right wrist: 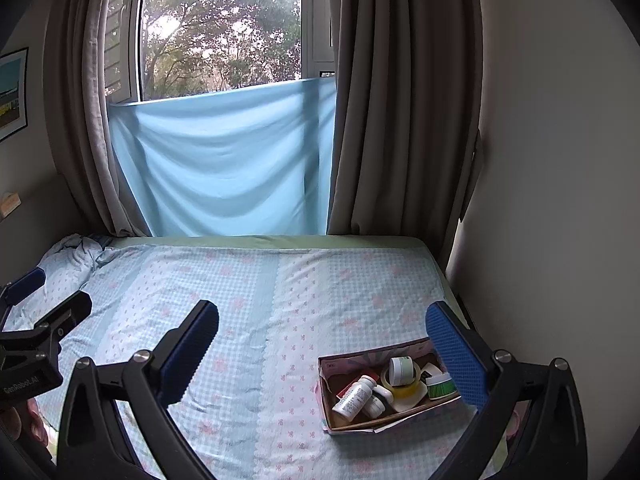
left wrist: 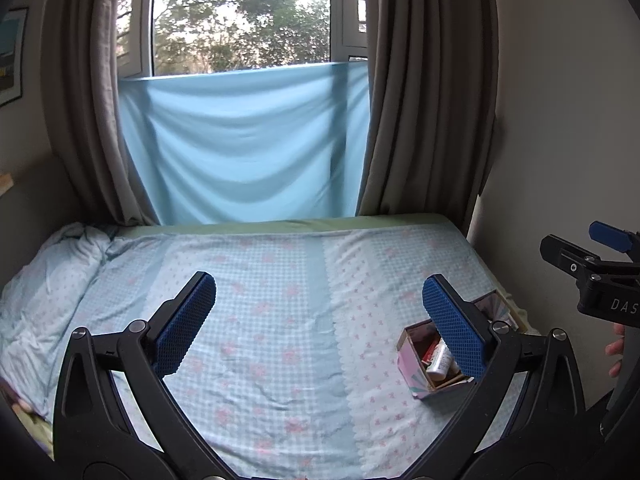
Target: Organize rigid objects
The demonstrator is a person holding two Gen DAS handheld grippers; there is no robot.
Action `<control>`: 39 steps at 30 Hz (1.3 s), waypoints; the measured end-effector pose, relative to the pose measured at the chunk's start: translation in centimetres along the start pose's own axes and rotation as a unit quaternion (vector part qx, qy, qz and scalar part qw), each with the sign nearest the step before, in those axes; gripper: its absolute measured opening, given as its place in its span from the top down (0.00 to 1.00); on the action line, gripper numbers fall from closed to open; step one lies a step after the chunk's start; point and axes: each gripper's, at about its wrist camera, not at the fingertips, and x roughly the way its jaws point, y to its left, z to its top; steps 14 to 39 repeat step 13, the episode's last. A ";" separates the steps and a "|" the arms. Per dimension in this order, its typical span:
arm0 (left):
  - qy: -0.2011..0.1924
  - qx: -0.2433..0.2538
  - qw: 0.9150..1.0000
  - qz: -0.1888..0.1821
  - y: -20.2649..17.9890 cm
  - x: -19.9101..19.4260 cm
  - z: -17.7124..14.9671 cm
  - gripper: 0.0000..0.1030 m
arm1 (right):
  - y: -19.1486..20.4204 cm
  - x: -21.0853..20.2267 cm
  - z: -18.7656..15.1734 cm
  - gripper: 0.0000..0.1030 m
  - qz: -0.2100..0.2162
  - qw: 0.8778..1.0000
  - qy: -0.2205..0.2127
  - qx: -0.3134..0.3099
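A small open cardboard box (right wrist: pixel 326 396) lies on the bed at the right. It holds a white pill bottle (right wrist: pixel 354 397), a second small bottle (right wrist: pixel 378 400), a roll of yellow tape (right wrist: pixel 404 390), a white jar (right wrist: pixel 401 370) and a green-banded jar (right wrist: pixel 440 386). The box also shows in the left wrist view (left wrist: pixel 410 356), partly behind a finger. My right gripper (right wrist: pixel 320 332) is open and empty above the bed, its right finger over the box's right end. My left gripper (left wrist: pixel 318 304) is open and empty, left of the box.
The bed (right wrist: pixel 240 320) has a light blue checked sheet with pink flowers. A crumpled pillow (left wrist: pixel 44 280) lies at the far left. A blue cloth (left wrist: pixel 244 140) and grey curtains (left wrist: pixel 424 120) hang behind. A white wall (right wrist: pixel 540 200) runs along the right.
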 end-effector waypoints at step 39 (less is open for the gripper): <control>-0.028 0.001 0.999 0.036 -0.3 0.1 0.2 0.00 | -0.2 0.3 0.5 0.00 -0.004 1.000 -0.003 0.003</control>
